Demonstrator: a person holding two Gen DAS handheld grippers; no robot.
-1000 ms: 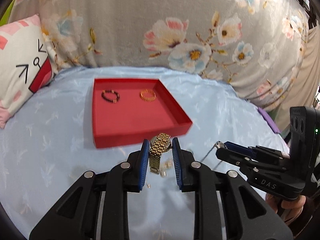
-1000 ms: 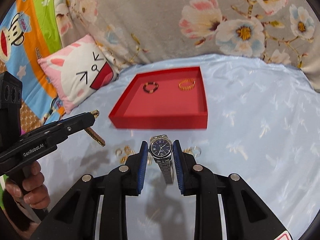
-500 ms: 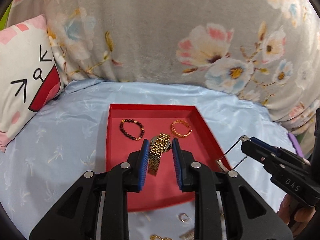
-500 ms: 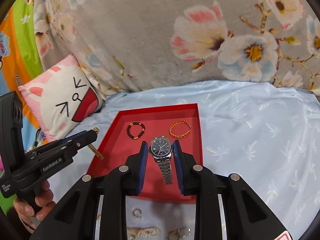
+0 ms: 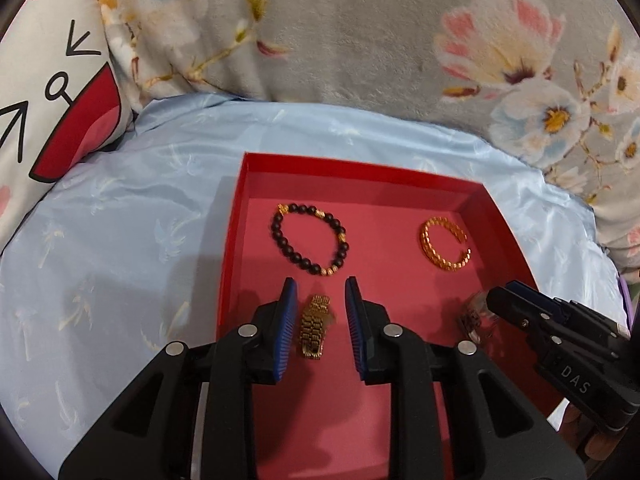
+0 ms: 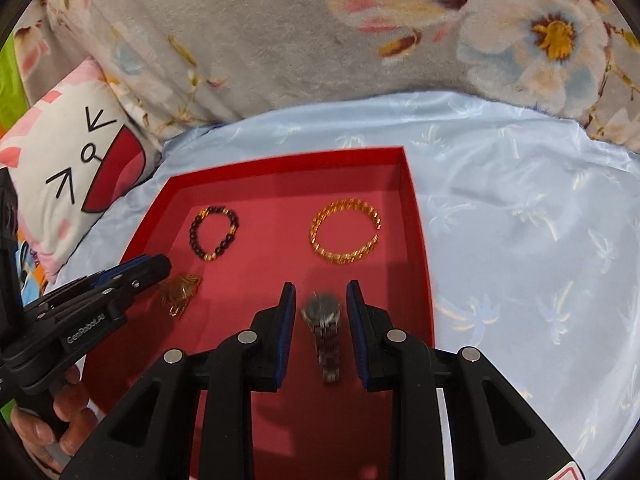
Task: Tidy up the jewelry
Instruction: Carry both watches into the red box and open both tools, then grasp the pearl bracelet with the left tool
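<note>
Red tray [image 5: 230, 280] on blue sheet already holds bead bracelet [image 5: 310, 239] and gold bangle [image 5: 443, 244], upper half of frame. Left gripper [image 5: 319, 316], jaws apart, gold watch [image 5: 314, 330] lying loose between them on tray floor. Right gripper [image 6: 321, 320], jaws likewise parted, dark-dial watch [image 6: 325, 334] between, blurred, apparently just released. Both watches look delivered. Items outside tray, if any, out of view; lower tray hidden behind gripper bodies.

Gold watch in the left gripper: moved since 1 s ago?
Yes. The gold watch went from the blue sheet in front of the red tray into it; the left gripper is now open.
</note>
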